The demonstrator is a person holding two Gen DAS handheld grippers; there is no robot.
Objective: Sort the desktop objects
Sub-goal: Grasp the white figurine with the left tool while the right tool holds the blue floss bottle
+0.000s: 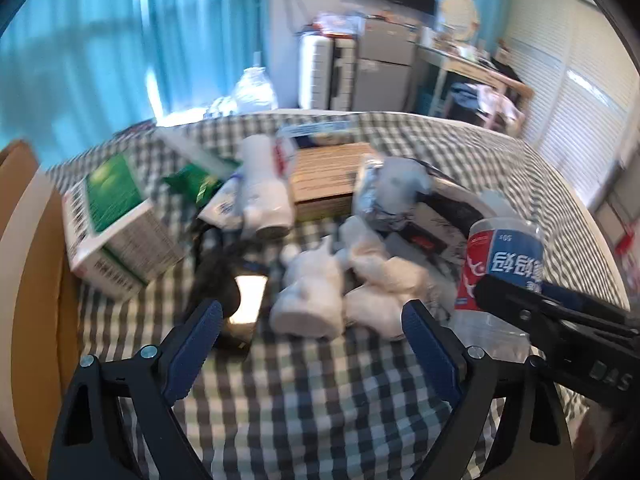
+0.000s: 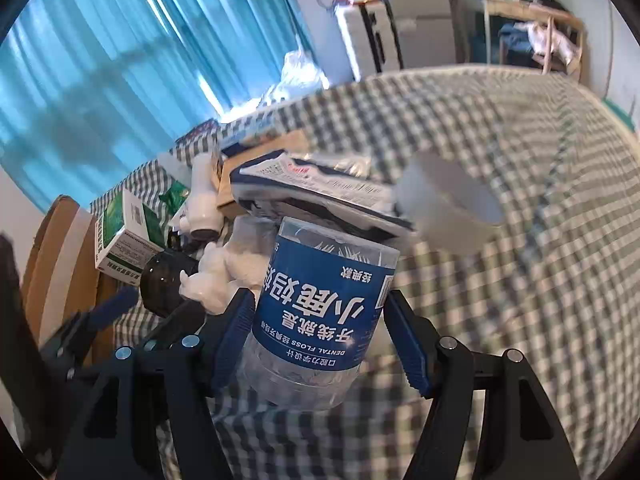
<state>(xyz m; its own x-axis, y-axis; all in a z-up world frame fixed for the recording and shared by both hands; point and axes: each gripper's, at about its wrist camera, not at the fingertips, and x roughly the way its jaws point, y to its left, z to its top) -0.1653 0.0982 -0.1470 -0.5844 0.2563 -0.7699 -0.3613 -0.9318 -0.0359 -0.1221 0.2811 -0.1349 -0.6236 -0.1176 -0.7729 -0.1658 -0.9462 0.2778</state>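
My right claw [image 2: 318, 336] grips a clear dental floss jar [image 2: 320, 312] with a blue label, its blue pads pressed against both sides of the jar. The label reads upside down in the right wrist view, and the jar is tilted. In the left wrist view the same jar sits at the right edge, clamped by the right claw's black fingers.

My left claw [image 1: 312, 344] is open, its jaws spread wide with nothing between them, hovering over the checked cloth [image 1: 304, 412] that covers the worktop. Just ahead of it lies a white figurine [image 1: 310, 300] on its side, touching crumpled white tissue [image 1: 384, 280] to its right. A dark object with a glossy lit face [image 1: 248, 300] lies just left of the figurine.

Farther back the pile holds a white spray bottle [image 1: 262, 184] lying down, a brown cardboard box [image 1: 326, 176], a silver foil pack [image 1: 370, 192] and a green sachet [image 1: 192, 184]. A green-and-white carton [image 1: 116, 220] sits tilted at the left, well apart from the jar. A white roll of tape [image 2: 452, 208] lies on the cloth beyond the jar, beside a blue-and-white printed packet [image 2: 316, 196]. Blue curtains [image 1: 120, 40] hang behind the worktop.
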